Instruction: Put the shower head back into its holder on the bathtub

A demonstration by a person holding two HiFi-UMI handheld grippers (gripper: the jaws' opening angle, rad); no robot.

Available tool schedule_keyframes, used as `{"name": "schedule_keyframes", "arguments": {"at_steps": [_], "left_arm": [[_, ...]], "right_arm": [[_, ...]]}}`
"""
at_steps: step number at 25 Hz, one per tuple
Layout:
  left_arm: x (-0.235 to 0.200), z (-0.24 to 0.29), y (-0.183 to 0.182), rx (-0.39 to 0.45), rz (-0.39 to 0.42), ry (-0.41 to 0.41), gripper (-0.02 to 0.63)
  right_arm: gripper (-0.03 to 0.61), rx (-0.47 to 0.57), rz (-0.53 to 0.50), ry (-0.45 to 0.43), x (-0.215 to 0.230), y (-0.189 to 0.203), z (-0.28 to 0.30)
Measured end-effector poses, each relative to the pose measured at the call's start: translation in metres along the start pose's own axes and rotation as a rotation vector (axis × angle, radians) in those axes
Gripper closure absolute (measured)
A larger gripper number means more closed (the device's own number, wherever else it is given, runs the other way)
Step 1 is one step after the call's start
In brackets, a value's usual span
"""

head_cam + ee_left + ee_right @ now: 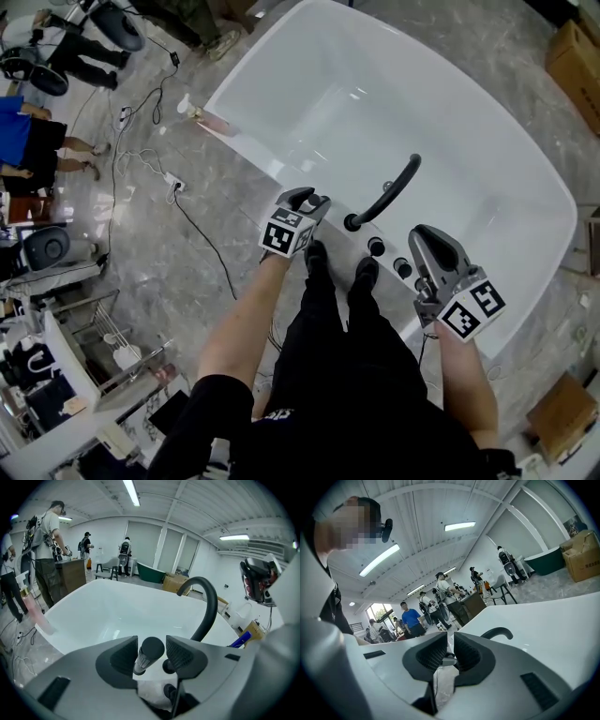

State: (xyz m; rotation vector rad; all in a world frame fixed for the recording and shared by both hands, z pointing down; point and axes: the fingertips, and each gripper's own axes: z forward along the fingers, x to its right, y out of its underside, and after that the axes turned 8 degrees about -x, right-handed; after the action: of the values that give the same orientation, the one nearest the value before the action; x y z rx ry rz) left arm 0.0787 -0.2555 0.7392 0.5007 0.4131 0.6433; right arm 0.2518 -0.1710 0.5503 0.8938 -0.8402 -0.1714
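The white bathtub (375, 103) fills the upper head view. On its near rim stand a curved black spout (389, 192) and black knobs (377, 247). In the left gripper view the shower head (146, 652), a ribbed grey stem with a round black top, stands upright on the rim. My left gripper (151, 654) is open around it, with a small gap at each pad. In the head view the left gripper (309, 200) hides it. My right gripper (431, 246) hovers over the rim right of the knobs. Its jaws (451, 656) leave a narrow slit, empty.
A pink bottle (192, 111) stands on the tub's far left corner. Cables (202, 234) trail over the marble floor on the left. Cardboard boxes (574, 56) sit at the right. Several people (47, 550) stand beyond the tub. My shoes (317, 255) touch the tub's side.
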Motion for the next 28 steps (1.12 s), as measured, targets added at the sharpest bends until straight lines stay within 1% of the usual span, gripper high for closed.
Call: {"name": "schedule_keyframes", "arguments": {"at_steps": [3,7,10,16,19,22,25,28], "left_arm": [[0.003,-0.027,-0.019,0.061,-0.008,-0.023,0.391],[0.018,-0.087,-0.044,0.179,-0.043,-0.054,0.39],[0.033,-0.141,-0.048,0.246,-0.081,-0.084,0.394],[0.035,-0.235,-0.056,0.376,-0.137,-0.175,0.426],[0.031,-0.283,-0.064,0.46,-0.14,-0.223,0.448],[0.028,-0.331,-0.072,0.541,-0.122,-0.278,0.475],[0.021,-0.372,-0.077,0.594,-0.103,-0.327,0.503],[0.01,-0.4,-0.077,0.623,-0.103,-0.359,0.526]], "right_arm": [[0.52,0.009,-0.022,-0.031,-0.012,-0.012,-0.003],[0.52,0.023,-0.066,-0.084,-0.034,-0.033,-0.009],[0.52,0.033,-0.098,-0.12,-0.057,-0.047,-0.017],[0.527,0.051,-0.184,-0.195,-0.098,-0.077,-0.013],[0.563,0.071,-0.225,-0.203,-0.118,-0.088,-0.011],[0.565,0.096,-0.261,-0.191,-0.136,-0.101,-0.007],[0.565,0.12,-0.3,-0.178,-0.153,-0.121,0.001],[0.566,0.144,-0.337,-0.16,-0.168,-0.136,0.011]]}}
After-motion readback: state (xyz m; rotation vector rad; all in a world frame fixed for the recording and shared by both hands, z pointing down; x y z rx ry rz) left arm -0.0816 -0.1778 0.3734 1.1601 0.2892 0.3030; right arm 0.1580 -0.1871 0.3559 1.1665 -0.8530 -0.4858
